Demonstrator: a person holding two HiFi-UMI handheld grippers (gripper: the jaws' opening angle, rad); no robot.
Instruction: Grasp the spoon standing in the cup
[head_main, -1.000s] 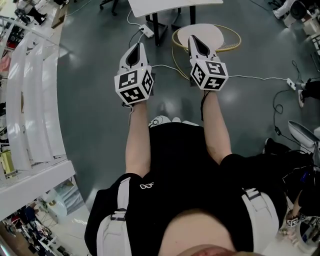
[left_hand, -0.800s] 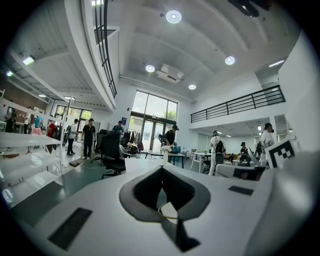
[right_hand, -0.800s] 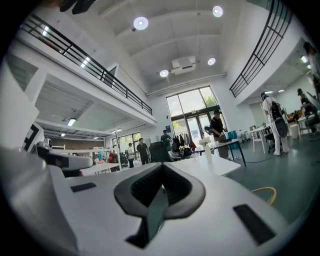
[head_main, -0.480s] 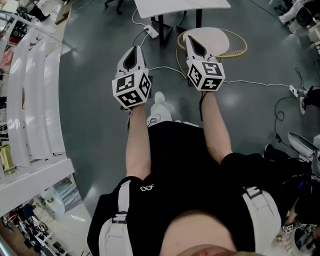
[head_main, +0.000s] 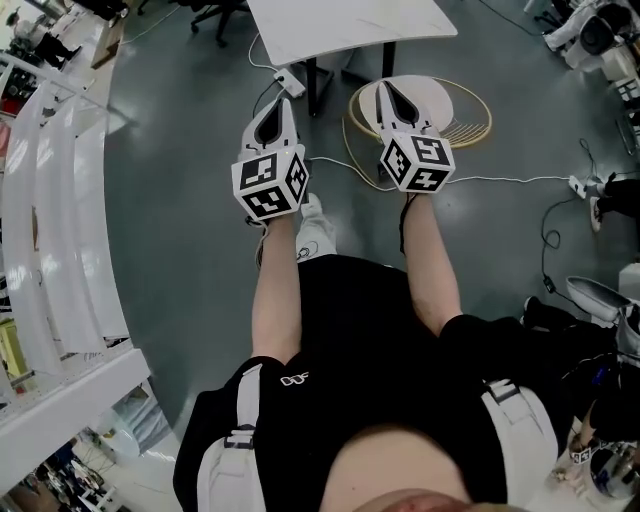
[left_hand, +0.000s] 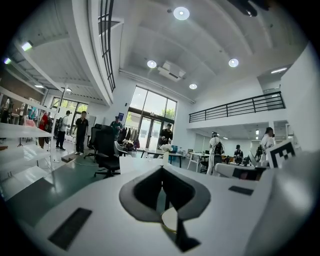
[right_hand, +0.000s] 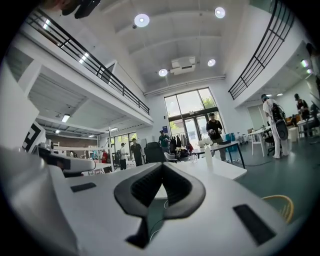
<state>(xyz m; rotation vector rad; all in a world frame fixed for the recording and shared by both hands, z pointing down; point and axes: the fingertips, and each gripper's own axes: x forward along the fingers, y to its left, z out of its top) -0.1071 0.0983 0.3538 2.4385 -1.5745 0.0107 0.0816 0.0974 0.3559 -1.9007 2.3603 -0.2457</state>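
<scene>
No cup or spoon can be made out in any view. In the head view my left gripper (head_main: 276, 104) and my right gripper (head_main: 389, 90) are held side by side at waist height over the grey floor. Both point ahead toward a white table (head_main: 350, 22). Each has its jaws closed tip to tip with nothing between them. The left gripper view shows its shut jaws (left_hand: 162, 169) against an open hall. In the right gripper view the shut jaws (right_hand: 162, 165) aim at a white table (right_hand: 220, 167) bearing a small white bottle (right_hand: 208, 150).
A round white stool with a gold ring (head_main: 445, 100) stands just ahead of my right gripper. A power strip (head_main: 288, 82) and cables (head_main: 500, 153) lie on the floor. White shelving (head_main: 60, 230) runs along the left. Office chairs (left_hand: 105, 152) and several people stand farther off.
The person has stepped forward: the white table and the ringed stool have come closer and further into view. Both grippers stay shut and held out in front.
</scene>
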